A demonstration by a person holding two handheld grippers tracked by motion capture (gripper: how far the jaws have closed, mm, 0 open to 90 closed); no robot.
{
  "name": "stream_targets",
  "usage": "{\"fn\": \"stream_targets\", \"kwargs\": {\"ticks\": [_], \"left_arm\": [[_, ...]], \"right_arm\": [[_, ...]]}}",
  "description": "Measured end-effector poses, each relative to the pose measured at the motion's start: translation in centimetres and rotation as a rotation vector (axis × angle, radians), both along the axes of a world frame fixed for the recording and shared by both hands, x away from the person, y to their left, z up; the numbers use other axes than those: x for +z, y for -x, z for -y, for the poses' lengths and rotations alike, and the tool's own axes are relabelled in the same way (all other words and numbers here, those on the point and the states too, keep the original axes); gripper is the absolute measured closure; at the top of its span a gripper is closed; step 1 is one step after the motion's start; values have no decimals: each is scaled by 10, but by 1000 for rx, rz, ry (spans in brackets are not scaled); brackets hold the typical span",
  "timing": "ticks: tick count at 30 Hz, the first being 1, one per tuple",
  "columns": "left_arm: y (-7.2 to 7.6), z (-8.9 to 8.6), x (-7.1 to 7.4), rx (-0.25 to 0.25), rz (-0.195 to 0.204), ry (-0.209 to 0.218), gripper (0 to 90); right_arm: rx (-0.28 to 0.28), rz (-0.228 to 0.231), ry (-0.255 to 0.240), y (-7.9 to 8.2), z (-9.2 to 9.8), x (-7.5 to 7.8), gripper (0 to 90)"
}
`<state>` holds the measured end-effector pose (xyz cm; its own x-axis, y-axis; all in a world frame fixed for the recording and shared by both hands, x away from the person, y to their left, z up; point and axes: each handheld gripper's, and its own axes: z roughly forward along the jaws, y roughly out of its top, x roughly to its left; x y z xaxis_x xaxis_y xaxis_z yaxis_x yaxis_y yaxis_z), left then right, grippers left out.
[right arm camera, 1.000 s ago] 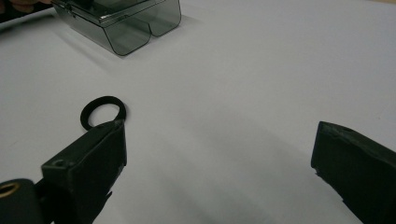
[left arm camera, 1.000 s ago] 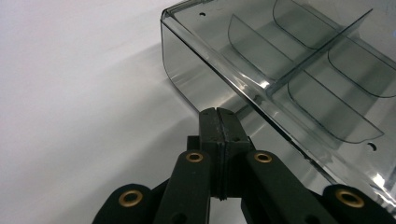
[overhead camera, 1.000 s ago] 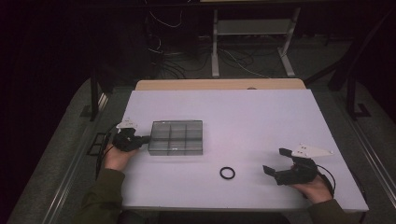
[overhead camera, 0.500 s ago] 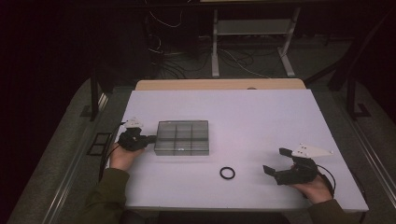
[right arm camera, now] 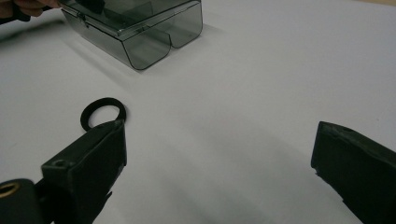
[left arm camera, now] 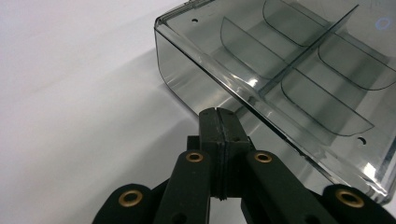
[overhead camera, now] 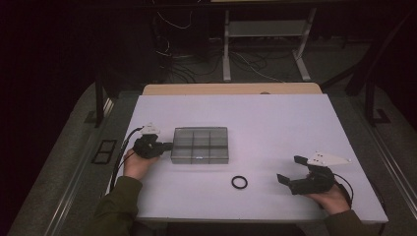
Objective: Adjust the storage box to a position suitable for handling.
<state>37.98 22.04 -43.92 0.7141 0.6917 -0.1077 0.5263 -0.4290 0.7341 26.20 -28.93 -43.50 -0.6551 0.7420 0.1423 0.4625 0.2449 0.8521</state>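
On the left side of the white table (overhead camera: 275,118), the left claw (overhead camera: 167,145) lies level in the person's left hand (overhead camera: 136,164), pointing sideways at the left wall of the clear plastic box (overhead camera: 200,144). Its jaws are pressed flat together with nothing between them, and their tips sit right against the box's side just under the lid edge; whether they actually touch it is hard to tell. The left forearm, in a dark green sleeve (overhead camera: 115,209), comes up from the near edge.

Near the table's right front corner, the right claw (overhead camera: 291,169) rests low in the right hand (overhead camera: 328,196), aimed leftward, jaws spread wide and holding nothing. A black ring (overhead camera: 239,182) lies flat between it and the box, well apart from both.
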Motion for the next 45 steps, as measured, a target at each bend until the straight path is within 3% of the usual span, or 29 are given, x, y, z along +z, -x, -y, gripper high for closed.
{"fn": "stream_targets", "kwargs": {"ticks": [26, 45], "left_arm": [[-2, 56, 1, -58, 12, -7, 888], [-2, 107, -1, -147, 19, -17, 888]], "right_arm": [[-1, -2, 0, 0, -1, 0, 32], [-1, 5, -4, 1, -1, 1, 33]]}}
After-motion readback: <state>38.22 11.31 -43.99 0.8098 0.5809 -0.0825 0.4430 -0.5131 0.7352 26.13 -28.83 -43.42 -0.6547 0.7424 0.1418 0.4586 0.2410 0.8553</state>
